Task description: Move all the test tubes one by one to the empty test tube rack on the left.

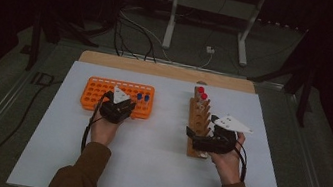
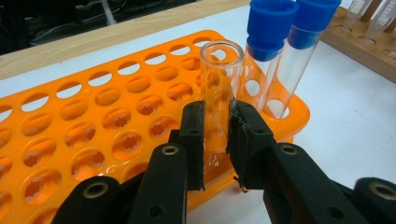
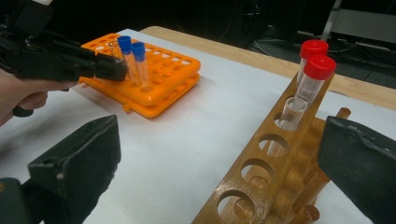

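Left gripper view: the left gripper [image 2: 217, 140] has its jaws clamped on an uncapped clear glass test tube [image 2: 219, 88], held upright over a hole at the near edge of the orange plastic tube rack [image 2: 93, 121], probably so it drops straight in. Just past it in that rack stand two clear tubes with blue caps [image 2: 280, 42]. The right gripper [image 3: 219, 168], jaws wide apart and empty, straddles the sloped wooden tube rack [image 3: 261, 182] to the right of the orange one on the white worktop [image 3: 187, 140], likely steadying it. Two red-capped tubes [image 3: 314, 63] sit at its top. No readable writing anywhere.
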Demonstrator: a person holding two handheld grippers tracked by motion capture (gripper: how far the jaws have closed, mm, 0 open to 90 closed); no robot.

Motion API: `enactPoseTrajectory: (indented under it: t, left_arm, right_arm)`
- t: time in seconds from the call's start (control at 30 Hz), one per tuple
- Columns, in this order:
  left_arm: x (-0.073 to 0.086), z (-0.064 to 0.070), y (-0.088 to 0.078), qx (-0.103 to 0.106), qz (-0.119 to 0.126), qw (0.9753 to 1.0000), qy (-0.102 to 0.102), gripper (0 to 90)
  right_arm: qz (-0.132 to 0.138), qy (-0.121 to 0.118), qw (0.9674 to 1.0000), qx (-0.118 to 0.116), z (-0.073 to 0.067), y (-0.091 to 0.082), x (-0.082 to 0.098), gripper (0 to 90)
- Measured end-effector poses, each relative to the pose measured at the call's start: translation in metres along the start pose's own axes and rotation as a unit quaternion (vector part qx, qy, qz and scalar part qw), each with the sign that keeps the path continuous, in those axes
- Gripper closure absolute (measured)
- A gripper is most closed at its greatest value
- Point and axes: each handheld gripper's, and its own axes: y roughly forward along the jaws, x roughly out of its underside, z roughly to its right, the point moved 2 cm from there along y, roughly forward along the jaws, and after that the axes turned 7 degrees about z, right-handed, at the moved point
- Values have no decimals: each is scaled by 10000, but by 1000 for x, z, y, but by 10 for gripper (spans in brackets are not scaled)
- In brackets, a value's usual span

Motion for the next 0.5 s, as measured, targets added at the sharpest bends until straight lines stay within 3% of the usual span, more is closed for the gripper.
enactPoseTrajectory:
  t: [0.2,0.27,0.5]
  left_arm:
    - [0,-1,-1,-12,-21,10000,-73,744]
    - [1,-2,-2,-97,-20,9999,-138,668]
    - [-3,-6,-20,-167,326,9985,-416,421]
  right_arm:
    - [3,13,10000,3,0,0,0,2]
    - [2,6,10000,1,0,0,0,2]
    - [-11,-10,10000,12,1,0,0,2]
